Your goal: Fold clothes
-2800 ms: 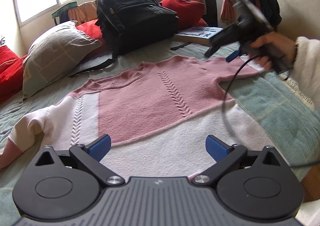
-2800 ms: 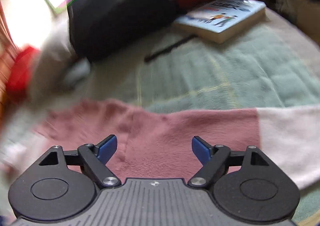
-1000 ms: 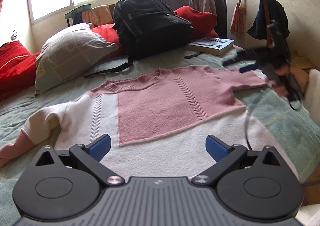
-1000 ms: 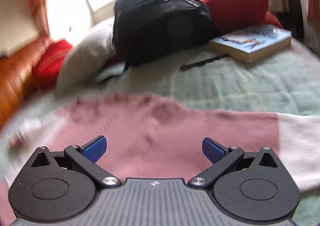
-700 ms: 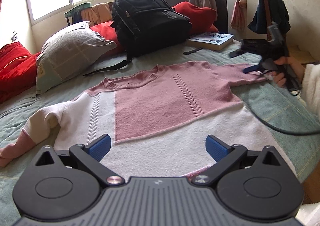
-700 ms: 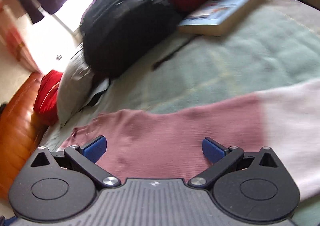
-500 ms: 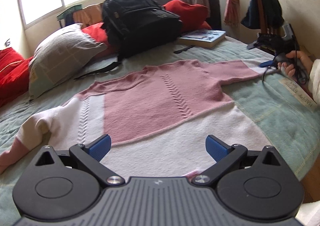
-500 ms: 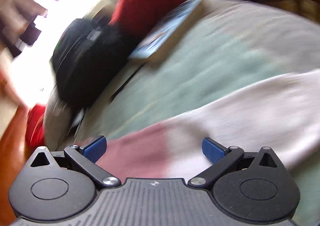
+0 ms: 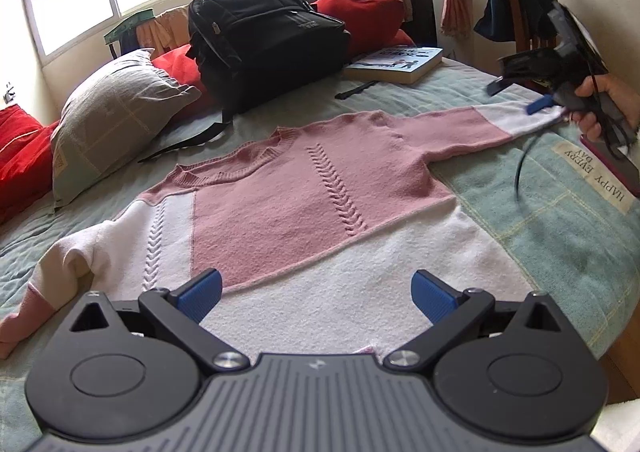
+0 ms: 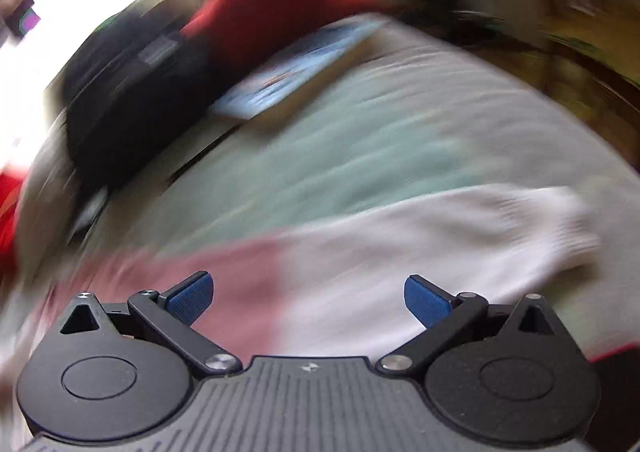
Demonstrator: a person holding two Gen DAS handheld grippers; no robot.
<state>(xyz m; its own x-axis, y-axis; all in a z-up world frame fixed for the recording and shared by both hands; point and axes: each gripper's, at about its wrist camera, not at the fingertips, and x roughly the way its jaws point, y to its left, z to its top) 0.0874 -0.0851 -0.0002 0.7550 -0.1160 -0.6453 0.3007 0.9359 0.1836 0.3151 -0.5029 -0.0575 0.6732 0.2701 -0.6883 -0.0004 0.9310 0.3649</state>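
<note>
Right gripper [image 10: 309,294] now farther out along sleeve [image 10: 440,228]

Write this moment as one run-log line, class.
sweater: flat on bed, unfolded | left hand-held gripper: open over hem | right hand-held gripper: open over right sleeve, view blurred

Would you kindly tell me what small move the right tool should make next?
Probably lower the open right tool onto the white cuff and close. The sweater lies flat and unfolded, its sleeve stretched out beneath that tool.
</note>
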